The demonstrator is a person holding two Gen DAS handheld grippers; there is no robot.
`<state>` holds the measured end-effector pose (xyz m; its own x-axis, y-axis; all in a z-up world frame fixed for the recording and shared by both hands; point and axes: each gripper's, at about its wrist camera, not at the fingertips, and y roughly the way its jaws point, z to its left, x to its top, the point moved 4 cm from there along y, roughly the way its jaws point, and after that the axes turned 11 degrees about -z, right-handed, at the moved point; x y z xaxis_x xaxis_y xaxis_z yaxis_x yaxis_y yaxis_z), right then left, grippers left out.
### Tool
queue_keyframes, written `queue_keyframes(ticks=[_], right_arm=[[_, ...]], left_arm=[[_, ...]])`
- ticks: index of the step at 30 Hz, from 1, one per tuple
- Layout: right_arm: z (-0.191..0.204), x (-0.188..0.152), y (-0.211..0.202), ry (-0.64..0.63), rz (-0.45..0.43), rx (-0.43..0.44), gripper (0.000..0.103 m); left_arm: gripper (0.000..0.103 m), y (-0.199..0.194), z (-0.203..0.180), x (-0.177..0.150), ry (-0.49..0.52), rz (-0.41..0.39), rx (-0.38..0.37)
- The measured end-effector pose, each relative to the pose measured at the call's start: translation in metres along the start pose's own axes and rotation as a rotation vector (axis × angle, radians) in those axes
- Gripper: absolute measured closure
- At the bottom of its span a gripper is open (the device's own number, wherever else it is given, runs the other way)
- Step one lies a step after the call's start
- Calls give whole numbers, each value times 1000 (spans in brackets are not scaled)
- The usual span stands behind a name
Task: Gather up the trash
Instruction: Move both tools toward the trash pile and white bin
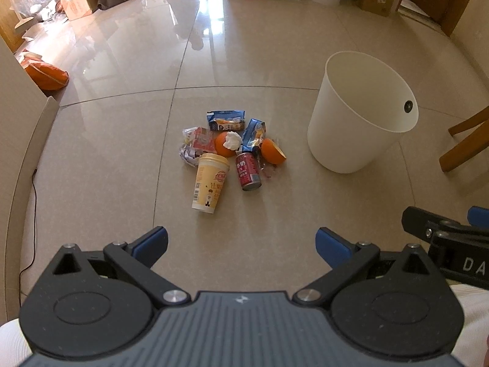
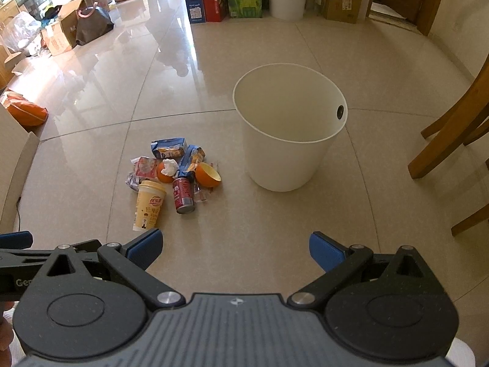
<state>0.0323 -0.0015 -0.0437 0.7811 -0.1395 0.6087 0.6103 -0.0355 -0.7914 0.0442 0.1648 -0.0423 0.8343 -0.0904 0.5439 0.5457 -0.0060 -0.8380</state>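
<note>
Trash pile (image 1: 232,150) on tile, just left of white bin (image 1: 360,116); bin looks empty; left gripper (image 1: 241,246) and right gripper (image 2: 235,249) both spread wide, holding nothing; paper cup (image 1: 211,180) nearest, likely light, crushable, best taken mid-body; red can (image 1: 248,171) stiffer, slippery.

Glossy beige tiled floor (image 1: 101,159), small trash pile (image 1: 232,150) with lying yellow cup (image 1: 210,183) and red can (image 1: 248,171), white bin (image 1: 360,116) standing beside it
</note>
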Motion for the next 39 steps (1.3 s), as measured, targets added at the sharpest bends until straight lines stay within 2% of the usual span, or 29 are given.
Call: queue_keyframes(ticks=[17, 24, 39], right_arm=[[1, 13, 23, -6, 28, 8, 0], [0, 20, 53, -17, 65, 11, 0], [-7, 34, 125, -40, 131, 8, 0]], left_arm=[[1, 19, 2, 12, 2, 22, -33], [1, 51, -2, 20, 10, 59, -47], [1, 124, -15, 40, 54, 84, -94]])
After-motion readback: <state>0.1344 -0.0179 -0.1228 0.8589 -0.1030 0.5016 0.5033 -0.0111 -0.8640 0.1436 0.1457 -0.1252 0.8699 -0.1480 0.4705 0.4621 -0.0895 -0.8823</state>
